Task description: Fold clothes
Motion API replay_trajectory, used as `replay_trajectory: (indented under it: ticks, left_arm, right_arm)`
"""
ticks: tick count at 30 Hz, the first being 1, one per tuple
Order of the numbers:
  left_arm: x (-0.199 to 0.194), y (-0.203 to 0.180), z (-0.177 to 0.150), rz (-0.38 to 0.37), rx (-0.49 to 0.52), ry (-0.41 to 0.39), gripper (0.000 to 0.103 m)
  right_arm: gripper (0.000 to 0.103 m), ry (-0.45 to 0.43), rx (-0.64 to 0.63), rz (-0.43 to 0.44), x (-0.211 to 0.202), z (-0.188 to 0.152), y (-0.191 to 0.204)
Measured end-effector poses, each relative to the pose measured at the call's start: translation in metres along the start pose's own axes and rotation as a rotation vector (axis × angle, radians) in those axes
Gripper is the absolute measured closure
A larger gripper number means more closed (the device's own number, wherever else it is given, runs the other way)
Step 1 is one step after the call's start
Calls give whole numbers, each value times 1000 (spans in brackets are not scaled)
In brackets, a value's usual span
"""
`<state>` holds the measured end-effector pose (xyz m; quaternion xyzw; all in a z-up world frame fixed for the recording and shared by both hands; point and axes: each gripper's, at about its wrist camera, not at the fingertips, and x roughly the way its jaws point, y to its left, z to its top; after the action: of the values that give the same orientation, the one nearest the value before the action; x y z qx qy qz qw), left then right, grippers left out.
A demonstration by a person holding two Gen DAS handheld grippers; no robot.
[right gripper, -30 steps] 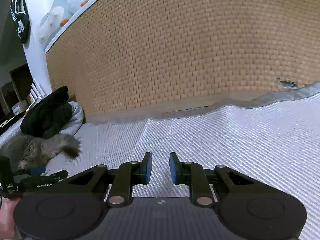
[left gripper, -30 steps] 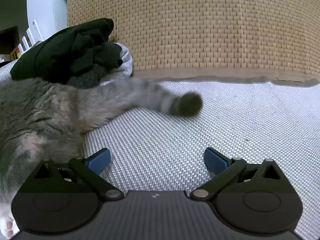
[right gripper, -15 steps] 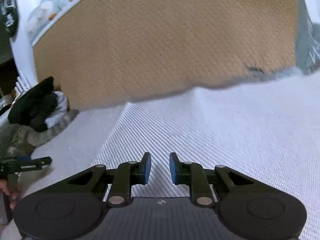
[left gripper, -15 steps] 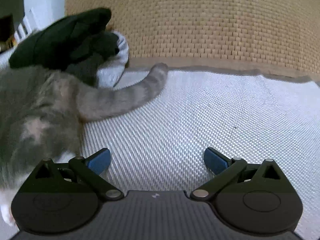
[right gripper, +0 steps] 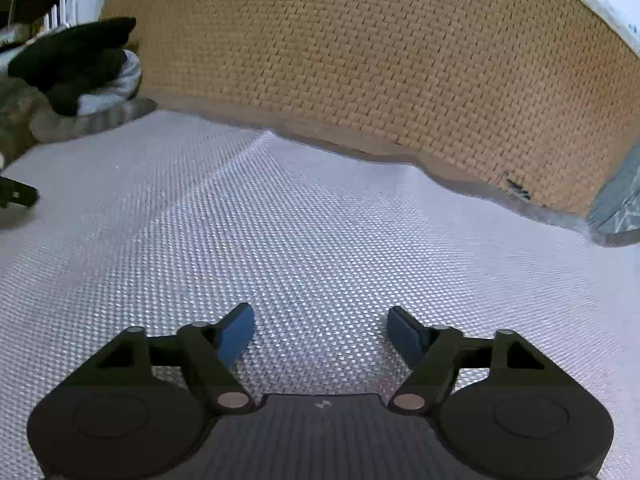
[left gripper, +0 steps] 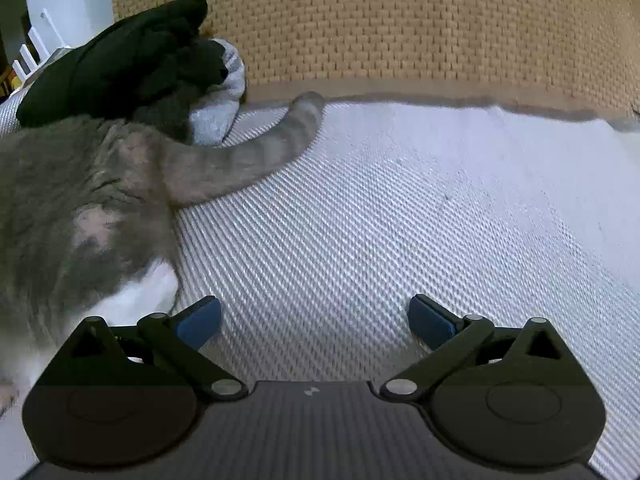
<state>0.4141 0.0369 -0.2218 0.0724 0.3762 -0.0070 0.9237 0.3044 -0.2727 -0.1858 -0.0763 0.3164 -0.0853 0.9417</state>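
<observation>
Black and grey clothes (left gripper: 120,64) lie in a loose heap at about ten o'clock in the left wrist view, pushed up against the woven straw-coloured headboard (left gripper: 400,20); the right wrist view shows the same heap (right gripper: 76,60) far off at ten o'clock. Whether it is a pile waiting to be folded or one already set aside cannot be told: the garments look bunched rather than squared. A grey cat (left gripper: 80,208) lies just in front of the heap at nine o'clock, its tail (left gripper: 256,148) curling toward twelve. Around them spreads the white woven mat (left gripper: 360,220), bare through the middle. The left gripper (left gripper: 314,322) hangs low over the mat with its fingers spread wide and nothing between them; the right gripper (right gripper: 320,334) is likewise released and holds nothing. Any reach for the heap would do well to come from the headboard side, high over the cat, and pinch cloth only, clear of fur and tail.
</observation>
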Motion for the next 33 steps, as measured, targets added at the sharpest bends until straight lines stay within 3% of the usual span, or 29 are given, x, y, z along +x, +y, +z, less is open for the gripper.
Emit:
replay_trajectory:
  ticks: [3, 11, 20, 27, 33]
  left_arm:
    - [-3, -5, -1, 21, 41, 11, 0]
    - [-15, -29, -7, 82, 278, -20, 0]
    - [-30, -54, -14, 130, 542, -44, 0]
    - [-39, -58, -18, 98, 633, -62, 0]
    - [-49, -66, -21, 88, 638, -37, 0]
  right_arm:
    - [17, -8, -21, -30, -2, -2, 4]
    - [17, -55, -169, -135, -8, -7, 31]
    - [17, -73, -254, -191, -6, -8, 40]
    - [17, -67, -292, -210, -4, -5, 44]
    - [17, -13, -214, -146, -12, -1, 32]
